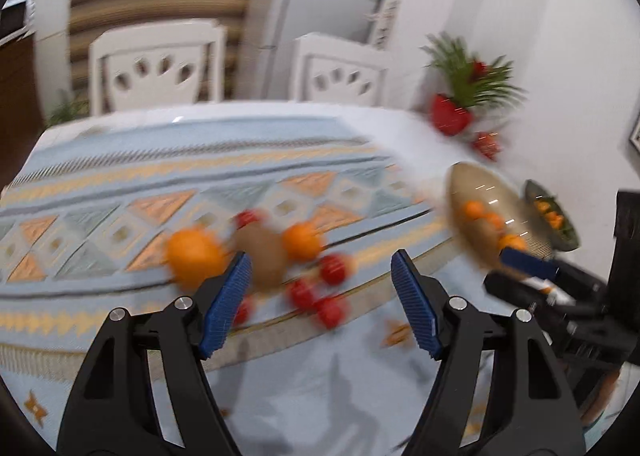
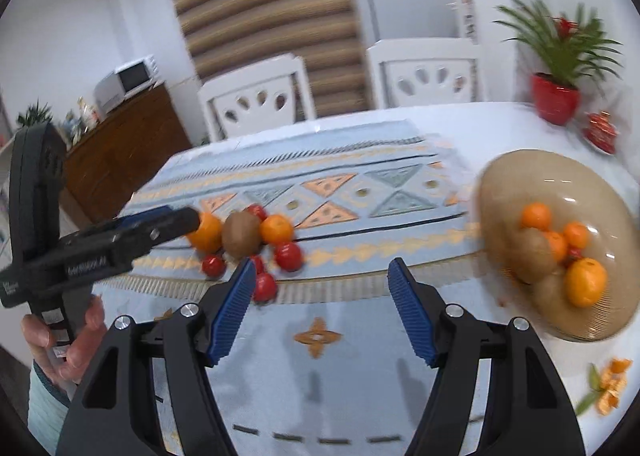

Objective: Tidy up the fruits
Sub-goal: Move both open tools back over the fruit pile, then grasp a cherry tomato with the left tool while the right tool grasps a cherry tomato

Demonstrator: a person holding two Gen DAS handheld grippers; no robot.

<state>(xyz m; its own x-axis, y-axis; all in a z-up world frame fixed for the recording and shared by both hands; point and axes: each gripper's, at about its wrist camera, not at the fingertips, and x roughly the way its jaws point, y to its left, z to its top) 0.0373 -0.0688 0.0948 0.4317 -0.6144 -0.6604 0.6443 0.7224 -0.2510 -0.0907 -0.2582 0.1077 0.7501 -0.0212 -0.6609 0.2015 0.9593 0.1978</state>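
Both claws are spread wide and empty: the left claw hangs above the loose pile, and the right claw hangs above the near part of the patterned cloth on the worktop. The loose pile lies near the middle of the cloth: a kiwi between a large orange and a smaller mandarin, with small red fruits touching them on the near side. Toward the right edge stands a brownish glass bowl holding oranges and kiwis. Orange peel scraps lie by the near right corner. A hand grips the left tool's handle.
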